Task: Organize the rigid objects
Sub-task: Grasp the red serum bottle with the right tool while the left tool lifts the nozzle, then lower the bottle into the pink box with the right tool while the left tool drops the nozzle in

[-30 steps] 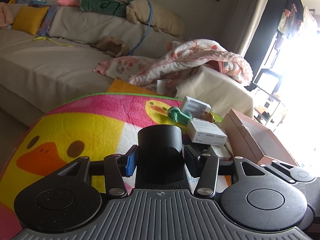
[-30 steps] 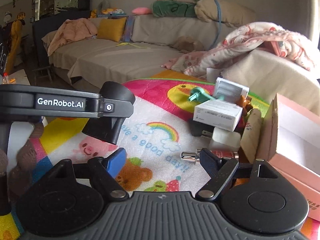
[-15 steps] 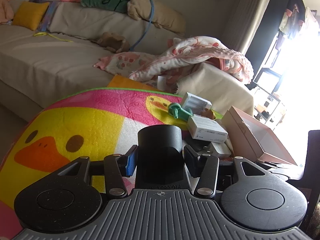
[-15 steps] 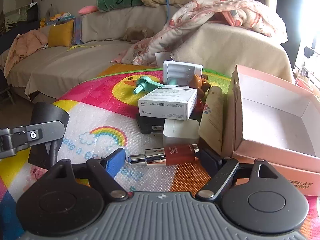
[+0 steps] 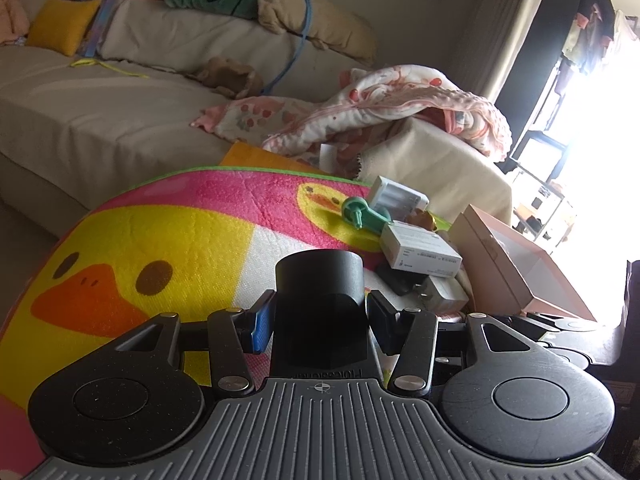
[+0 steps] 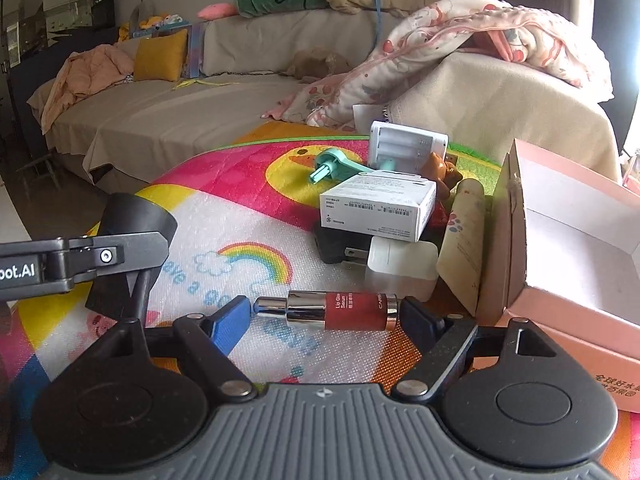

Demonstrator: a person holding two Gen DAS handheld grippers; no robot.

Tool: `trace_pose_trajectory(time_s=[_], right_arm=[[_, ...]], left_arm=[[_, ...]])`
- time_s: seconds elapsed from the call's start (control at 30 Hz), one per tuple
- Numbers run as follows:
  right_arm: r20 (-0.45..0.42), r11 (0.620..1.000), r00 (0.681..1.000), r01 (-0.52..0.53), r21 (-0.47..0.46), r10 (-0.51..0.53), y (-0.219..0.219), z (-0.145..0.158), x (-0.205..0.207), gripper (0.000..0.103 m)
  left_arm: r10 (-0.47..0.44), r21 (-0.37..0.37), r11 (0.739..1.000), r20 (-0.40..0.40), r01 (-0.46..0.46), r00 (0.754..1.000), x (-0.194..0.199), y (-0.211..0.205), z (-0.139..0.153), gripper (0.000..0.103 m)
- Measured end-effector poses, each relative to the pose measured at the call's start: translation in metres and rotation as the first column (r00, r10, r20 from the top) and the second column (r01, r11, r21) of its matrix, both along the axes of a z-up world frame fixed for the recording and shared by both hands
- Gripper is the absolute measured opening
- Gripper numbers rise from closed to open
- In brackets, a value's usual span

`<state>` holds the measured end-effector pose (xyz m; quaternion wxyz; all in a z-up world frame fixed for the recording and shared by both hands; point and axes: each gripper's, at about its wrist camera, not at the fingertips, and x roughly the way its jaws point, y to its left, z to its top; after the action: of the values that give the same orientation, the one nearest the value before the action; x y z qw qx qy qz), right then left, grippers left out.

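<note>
Lip serum tube (image 6: 338,311) lies sideways on the mat (image 6: 248,216), between the spread fingers of the right tool (image 6: 326,314), which is released; its silver cap end is just beside the blue pad (image 6: 229,322). Behind it sit a white charger (image 6: 402,270), a black plug (image 6: 334,246) and a white box (image 6: 378,210) stacked over them, with a green part (image 6: 334,166) and a battery holder (image 6: 406,148) farther back. An open pink box (image 6: 560,232) stands to the right. The left tool (image 5: 320,320) is clenched on a black cylinder (image 5: 320,280) above the mat.
</note>
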<state>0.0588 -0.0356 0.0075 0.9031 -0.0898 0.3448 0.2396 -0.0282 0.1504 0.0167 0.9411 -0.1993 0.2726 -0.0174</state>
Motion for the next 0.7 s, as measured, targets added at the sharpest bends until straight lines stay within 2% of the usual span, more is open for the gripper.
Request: trace_pose_trajectory(time_s=[0.17, 0.33, 0.4, 0.5, 0.63, 0.7], right_arm=[[-0.006, 1.0, 1.0, -0.005, 0.003, 0.005, -0.003, 0.001, 0.0, 0.078], [0.025, 0.995, 0.996, -0.082, 0.05, 0.081, -0.037, 0.024, -0.033, 0.078], [0.083, 0.993, 0.991, -0.108, 0.048, 0.104, -0.064, 0.037, -0.057, 0.078], [0.191, 0.997, 0.979, -0.073, -0.009, 0.073, -0.105, 0.05, -0.09, 0.078], [0.287, 1.0, 0.958, 0.022, -0.008, -0.019, -0.161, 0.073, -0.116, 0.078], [0.346, 0.997, 0.936, 0.074, -0.006, -0.068, -0.182, 0.086, -0.12, 0.078]], left_arm=[[-0.034, 0.042, 0.999, -0.026, 0.035, 0.999, -0.004, -0.011, 0.002, 0.054], [-0.161, 0.119, 0.978, -0.073, 0.169, 0.984, -0.017, -0.038, 0.009, 0.054], [-0.245, 0.126, 0.958, -0.102, 0.257, 0.964, -0.022, -0.053, 0.011, 0.054], [-0.359, 0.129, 0.92, -0.111, 0.371, 0.927, -0.025, -0.082, 0.021, 0.054], [-0.48, 0.179, 0.86, -0.032, 0.477, 0.877, -0.01, -0.127, 0.055, 0.054], [-0.521, 0.212, 0.836, 0.019, 0.505, 0.854, 0.007, -0.15, 0.076, 0.054]])
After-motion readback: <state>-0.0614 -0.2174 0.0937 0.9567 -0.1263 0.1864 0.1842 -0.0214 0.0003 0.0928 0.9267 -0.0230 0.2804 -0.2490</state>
